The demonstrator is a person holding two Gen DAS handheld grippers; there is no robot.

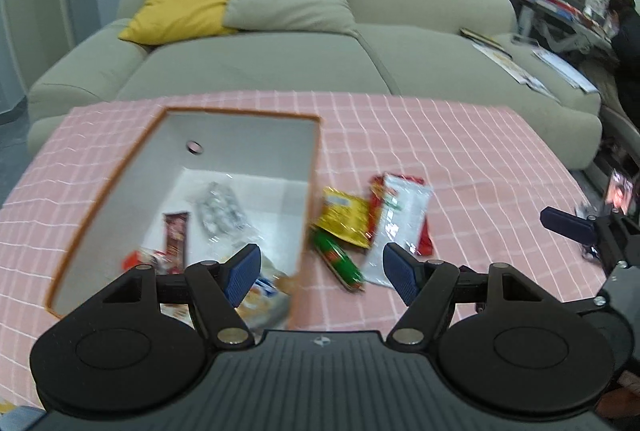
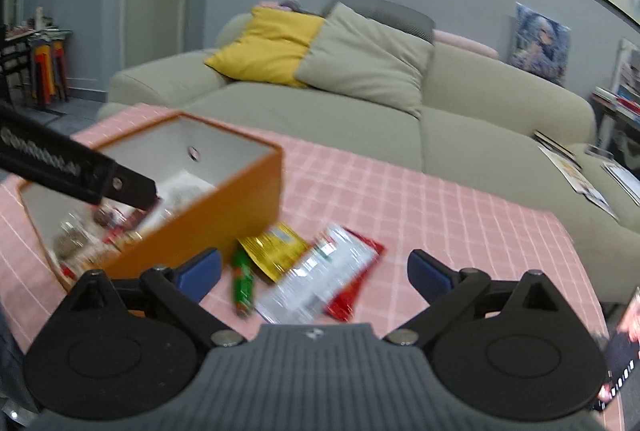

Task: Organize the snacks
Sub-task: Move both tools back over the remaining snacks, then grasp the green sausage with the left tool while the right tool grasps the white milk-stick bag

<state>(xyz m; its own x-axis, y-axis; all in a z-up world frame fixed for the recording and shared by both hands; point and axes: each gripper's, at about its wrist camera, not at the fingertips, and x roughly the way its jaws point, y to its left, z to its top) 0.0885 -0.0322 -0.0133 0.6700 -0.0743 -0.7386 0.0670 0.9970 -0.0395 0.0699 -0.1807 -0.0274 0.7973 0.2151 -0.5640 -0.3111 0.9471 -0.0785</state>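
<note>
Four packets: outside the box (image 1: 224, 151), just beside its right wall, toward the table's (image 1: 480, 159) near edge
Pile: yellow bag (image 2: 276, 245) and green stick (image 2: 243, 283) nearest the box; white pack (image 2: 316, 277) lying over a red pack (image 2: 356, 291)
Box: open-topped, orange outside, already holding several snacks
Left gripper (image 1: 320, 271): spread wide, empty, over the box's near right corner
Right gripper (image 2: 314, 273): spread wide, empty, above the pile
Progress: likely partway, four packets left
Risk: overlapping packs, so a pinch may drag two or slip on glossy film
Risk: grippers close together, may collide over one pile
Risk: finger may catch the box wall and shift it
</note>
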